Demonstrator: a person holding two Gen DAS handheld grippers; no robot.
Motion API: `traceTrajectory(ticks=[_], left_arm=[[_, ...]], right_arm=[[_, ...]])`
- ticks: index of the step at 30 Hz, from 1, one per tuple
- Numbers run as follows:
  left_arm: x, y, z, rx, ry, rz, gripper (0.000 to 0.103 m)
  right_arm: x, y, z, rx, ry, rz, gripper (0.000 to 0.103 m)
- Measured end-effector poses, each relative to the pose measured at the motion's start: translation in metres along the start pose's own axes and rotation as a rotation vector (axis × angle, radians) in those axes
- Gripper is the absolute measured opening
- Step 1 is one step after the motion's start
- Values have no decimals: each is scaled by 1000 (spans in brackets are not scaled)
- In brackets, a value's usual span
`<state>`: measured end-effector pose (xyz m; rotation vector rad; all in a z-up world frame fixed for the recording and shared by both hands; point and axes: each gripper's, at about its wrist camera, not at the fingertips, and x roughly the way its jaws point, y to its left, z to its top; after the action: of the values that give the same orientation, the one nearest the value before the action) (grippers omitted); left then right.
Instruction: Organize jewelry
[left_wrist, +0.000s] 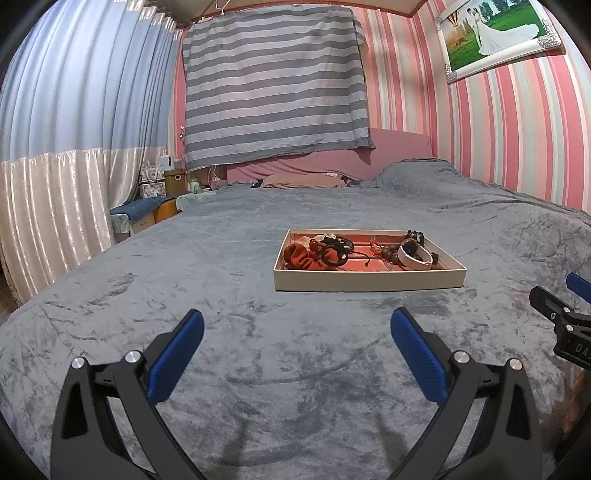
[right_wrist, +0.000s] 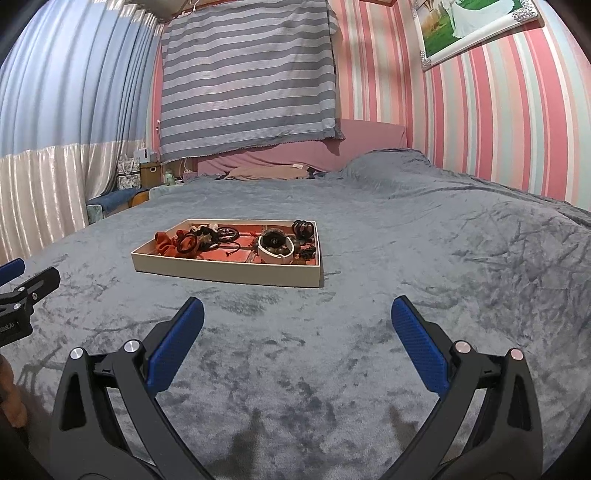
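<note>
1. The left gripper (left_wrist: 297, 332) is seen held low over the grey bedspread (left_wrist: 184, 277), its blue pads spread wide apart, nothing caught between them.
2. The right gripper (right_wrist: 297, 321) is held the same way: pads well apart, nothing carried.
3. Out from the left claw, at about one o'clock, the shallow tray (left_wrist: 365, 282) is found on the bedspread; from the right claw it lies at about eleven o'clock, well clear of both.
4. Inside the tray, everything is gathered already: an orange scrunchie (right_wrist: 166, 242) at the left end, black hair ties (right_wrist: 192, 242) tangled beside it, a white bangle (right_wrist: 275, 249) with dark beads toward the right.
5. No jewelry is spotted loose on the bedspread. Two readings are fitted: a jumbled tray awaiting sorting, or pieces collected there with only tidying left. Neither is settled.
</note>
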<state>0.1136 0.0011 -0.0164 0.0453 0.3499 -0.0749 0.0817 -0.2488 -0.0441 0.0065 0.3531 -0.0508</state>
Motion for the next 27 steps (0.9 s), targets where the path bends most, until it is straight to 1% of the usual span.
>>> traceTrajectory(ticks=[27], left_arm=[[3, -2, -3, 17, -7, 6, 99]], right_arm=[[1, -2, -2, 5, 3, -1, 99]])
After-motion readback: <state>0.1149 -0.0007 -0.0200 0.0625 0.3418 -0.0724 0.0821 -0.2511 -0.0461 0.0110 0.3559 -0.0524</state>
